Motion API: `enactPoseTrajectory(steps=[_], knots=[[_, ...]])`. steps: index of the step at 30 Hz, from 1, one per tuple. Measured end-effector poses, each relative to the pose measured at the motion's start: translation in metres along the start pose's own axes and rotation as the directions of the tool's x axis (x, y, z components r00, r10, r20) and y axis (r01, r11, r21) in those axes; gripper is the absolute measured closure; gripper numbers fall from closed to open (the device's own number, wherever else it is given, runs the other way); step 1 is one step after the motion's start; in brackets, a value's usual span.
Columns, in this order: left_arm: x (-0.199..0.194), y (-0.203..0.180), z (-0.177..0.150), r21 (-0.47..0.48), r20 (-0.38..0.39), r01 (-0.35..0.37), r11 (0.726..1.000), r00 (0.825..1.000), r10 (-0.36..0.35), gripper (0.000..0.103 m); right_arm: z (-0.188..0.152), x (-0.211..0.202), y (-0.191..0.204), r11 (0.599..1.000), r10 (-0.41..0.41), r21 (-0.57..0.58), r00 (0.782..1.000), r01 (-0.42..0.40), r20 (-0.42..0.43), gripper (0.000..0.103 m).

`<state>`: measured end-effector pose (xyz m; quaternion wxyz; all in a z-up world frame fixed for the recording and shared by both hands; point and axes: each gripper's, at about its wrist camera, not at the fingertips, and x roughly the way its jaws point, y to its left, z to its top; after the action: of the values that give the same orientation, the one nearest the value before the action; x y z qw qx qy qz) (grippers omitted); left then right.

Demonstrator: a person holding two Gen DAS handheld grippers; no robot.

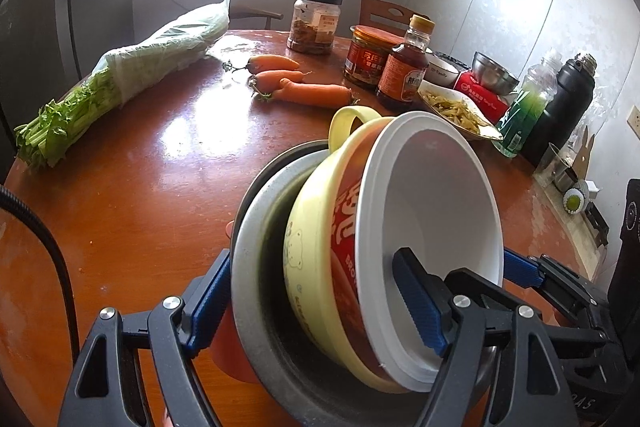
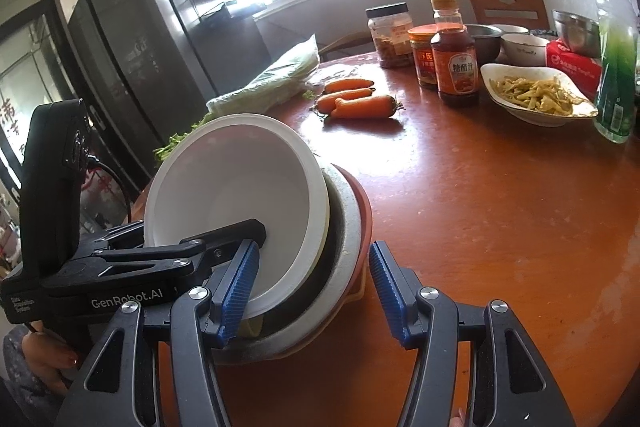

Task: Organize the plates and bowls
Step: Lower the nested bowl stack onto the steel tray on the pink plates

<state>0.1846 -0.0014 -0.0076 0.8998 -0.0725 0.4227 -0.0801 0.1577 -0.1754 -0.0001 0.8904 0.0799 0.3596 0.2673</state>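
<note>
A tilted stack of nested bowls hangs over the round brown table [image 1: 140, 207]: a white-lined red paper bowl [image 1: 440, 211] [image 2: 232, 187] inside a yellow handled bowl [image 1: 308, 247], inside a grey bowl [image 1: 248, 267] [image 2: 348, 227], inside an orange one [image 2: 362, 211]. My left gripper [image 1: 312, 259] is shut on this stack, one pad outside the grey wall and one inside the white bowl. My right gripper [image 2: 314, 247] clamps the stack's rim from the other side, left pad in the white bowl, right pad against the orange edge.
Three carrots [image 1: 304, 87] and bagged celery [image 1: 120, 75] lie mid-table. Along the far right stand jars, a sauce bottle [image 1: 404, 67], a plate of shredded food [image 2: 536, 95], a white bowl [image 2: 524, 47], a steel bowl [image 1: 494, 73] on a red box, a green bottle and a black flask [image 1: 560, 107].
</note>
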Motion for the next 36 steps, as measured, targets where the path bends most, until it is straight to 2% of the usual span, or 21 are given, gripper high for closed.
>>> enactPoseTrajectory(steps=[8, 19, 36], knots=[[0.002, 0.003, 0.001, -0.006, 0.008, 0.015, 1.000, 1.000, -0.015, 0.024, 0.001, 0.002, 0.002, 1.000, -0.003, 0.004, 1.000, 0.003, 0.005, 0.044], [0.001, 0.009, 0.009, 0.006, 0.044, -0.011, 1.000, 0.999, 0.011, 0.027, 0.010, 0.016, 0.003, 1.000, 0.021, 0.008, 1.000, -0.021, 0.004, 0.048], [-0.004, 0.007, 0.001, 0.016, 0.029, 0.014, 1.000, 0.999, -0.015, 0.027, 0.009, 0.010, 0.002, 0.999, -0.004, 0.033, 1.000, 0.004, 0.000, 0.048]])
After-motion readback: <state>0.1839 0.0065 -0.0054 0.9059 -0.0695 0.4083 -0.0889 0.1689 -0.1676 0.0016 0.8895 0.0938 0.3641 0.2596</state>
